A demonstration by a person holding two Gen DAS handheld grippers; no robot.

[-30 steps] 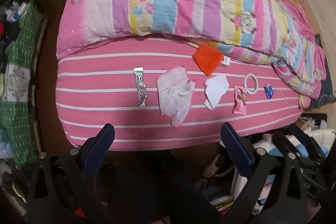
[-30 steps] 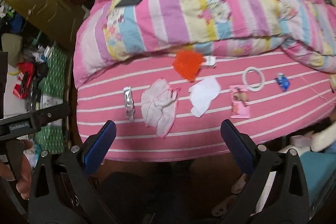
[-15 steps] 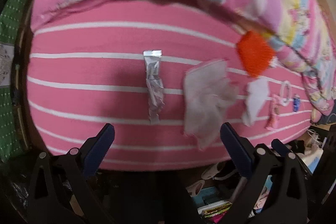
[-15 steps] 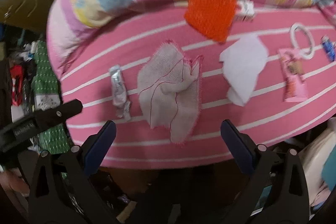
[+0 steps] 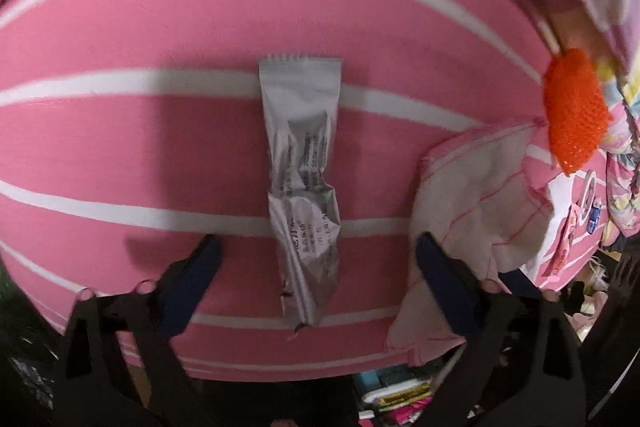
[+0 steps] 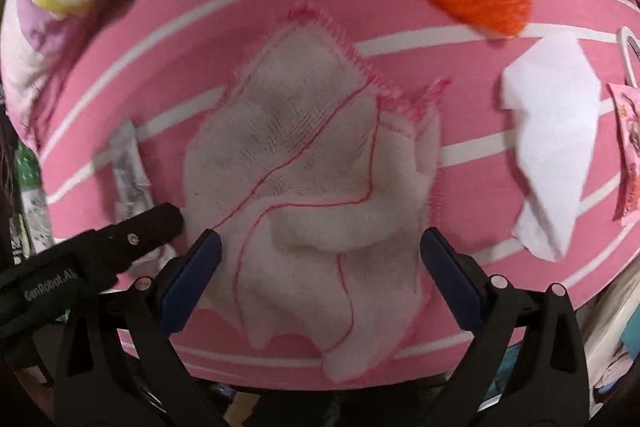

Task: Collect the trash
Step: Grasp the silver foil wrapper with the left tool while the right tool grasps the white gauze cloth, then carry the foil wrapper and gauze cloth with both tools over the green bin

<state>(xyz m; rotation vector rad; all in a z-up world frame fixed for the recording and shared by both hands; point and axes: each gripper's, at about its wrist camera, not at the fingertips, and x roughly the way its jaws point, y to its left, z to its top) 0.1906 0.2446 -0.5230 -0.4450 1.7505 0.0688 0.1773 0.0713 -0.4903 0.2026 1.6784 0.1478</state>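
While the left claw (image 5: 316, 267) gapes astride the silver wrapper (image 5: 304, 187), the right claw (image 6: 320, 259) spreads over the cloth (image 6: 312, 195).

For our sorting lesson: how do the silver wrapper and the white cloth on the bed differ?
The silver wrapper is a narrow, shiny, printed strip; the white cloth is broad, soft and pink-edged. The wrapper lies creased but flat; the cloth is bunched in folds. Both rest on the striped bed, each between an open gripper's fingers.
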